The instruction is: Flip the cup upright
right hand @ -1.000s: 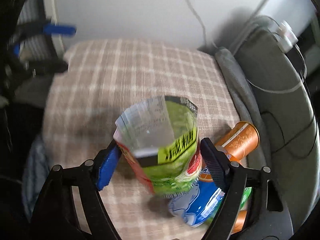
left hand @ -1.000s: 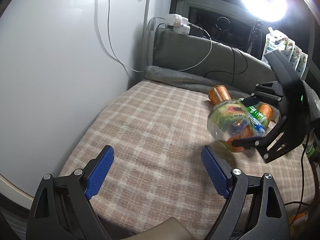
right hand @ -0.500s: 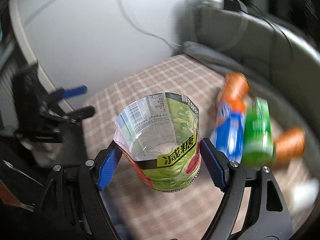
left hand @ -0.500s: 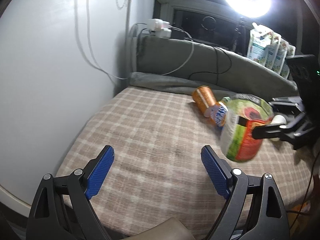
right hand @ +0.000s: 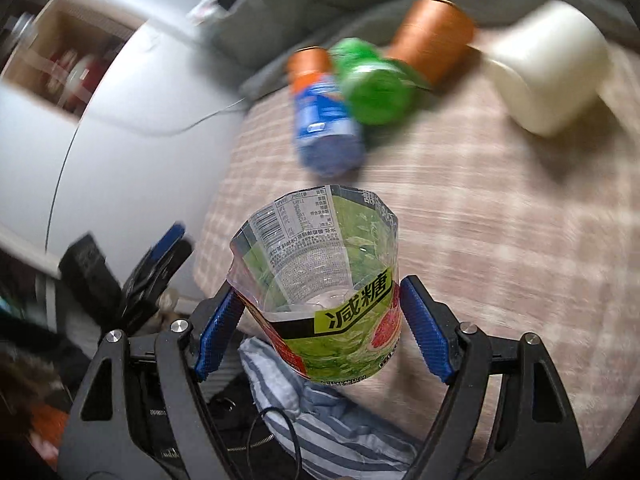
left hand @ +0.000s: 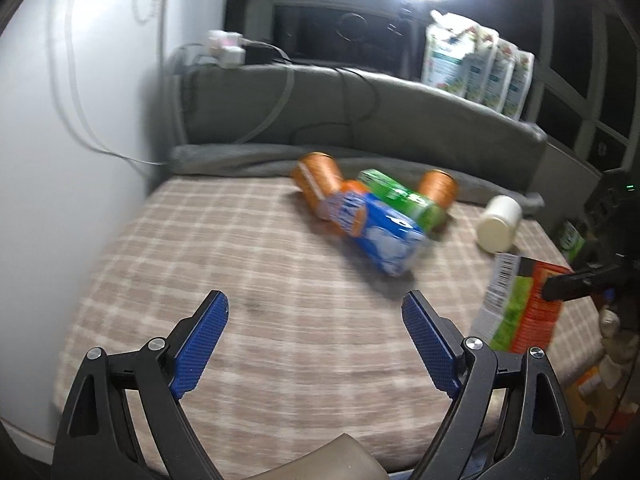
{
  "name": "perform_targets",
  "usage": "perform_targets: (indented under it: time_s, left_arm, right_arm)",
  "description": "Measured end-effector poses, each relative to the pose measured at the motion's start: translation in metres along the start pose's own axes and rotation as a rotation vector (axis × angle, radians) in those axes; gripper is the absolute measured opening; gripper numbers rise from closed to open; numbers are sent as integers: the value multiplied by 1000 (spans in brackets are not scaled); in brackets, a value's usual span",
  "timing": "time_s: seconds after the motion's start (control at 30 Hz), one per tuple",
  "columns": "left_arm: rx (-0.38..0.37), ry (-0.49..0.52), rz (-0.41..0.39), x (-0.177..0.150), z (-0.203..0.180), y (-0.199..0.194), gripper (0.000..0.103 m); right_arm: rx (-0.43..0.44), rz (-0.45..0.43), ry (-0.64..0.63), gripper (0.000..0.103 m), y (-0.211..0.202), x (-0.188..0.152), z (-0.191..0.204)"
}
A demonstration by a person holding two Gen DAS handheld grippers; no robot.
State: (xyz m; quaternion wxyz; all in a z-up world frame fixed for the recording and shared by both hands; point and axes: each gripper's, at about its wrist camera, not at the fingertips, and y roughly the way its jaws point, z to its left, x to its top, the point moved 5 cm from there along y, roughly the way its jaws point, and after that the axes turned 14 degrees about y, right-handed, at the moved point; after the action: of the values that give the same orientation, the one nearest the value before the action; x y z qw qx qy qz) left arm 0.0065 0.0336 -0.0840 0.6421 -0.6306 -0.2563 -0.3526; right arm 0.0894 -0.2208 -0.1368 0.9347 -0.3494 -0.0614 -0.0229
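The cup [right hand: 332, 300] is a clear cut-off bottle with a green and red label. My right gripper [right hand: 320, 332] is shut on it, open mouth facing up, near the front edge of the checked cloth [right hand: 500, 220]. In the left wrist view the cup [left hand: 520, 304] stands upright at the right edge, with the right gripper's finger [left hand: 576, 280] on it. My left gripper [left hand: 316, 340] is open and empty above the cloth [left hand: 260, 280], left of the cup.
A blue can [left hand: 380, 236], a green can [left hand: 404, 200], two orange cans [left hand: 316, 176] and a white bottle [left hand: 498, 222] lie at the back of the cloth. A grey bolster [left hand: 360, 120] with cables runs behind. A white wall [left hand: 60, 140] stands at the left.
My right gripper has carried the cup rightward and toward the cloth's front edge, turning its mouth up. The left gripper has stayed open while its view has swung right.
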Motion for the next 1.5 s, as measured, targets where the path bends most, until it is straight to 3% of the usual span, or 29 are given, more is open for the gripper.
perform_targets:
  time_s: [0.17, 0.47, 0.63, 0.83, 0.97, 1.27, 1.5]
  left_arm:
    - [-150, 6, 42, 10, -29, 12, 89]
    - [-314, 33, 113, 29, -75, 37, 89]
    - [-363, -17, 156, 38, -89, 57, 89]
    - [-492, -171, 332, 24, -95, 87, 89]
    - [-523, -202, 335, 28, -97, 84, 89]
    - [-511, -135, 330, 69, -107, 92, 89]
    - [-529, -94, 435, 85, -116, 122, 89]
  right_arm:
    - [37, -9, 48, 82, 1, 16, -10]
    - [24, -38, 31, 83, 17, 41, -5]
    - [39, -69, 22, 84, 7, 39, -4]
    - [62, -161, -20, 90, -27, 35, -4]
    - [62, -228, -23, 90, -48, 38, -8]
    - [91, -348, -6, 90, -91, 22, -20]
    - [88, -370, 69, 90, -101, 10, -45]
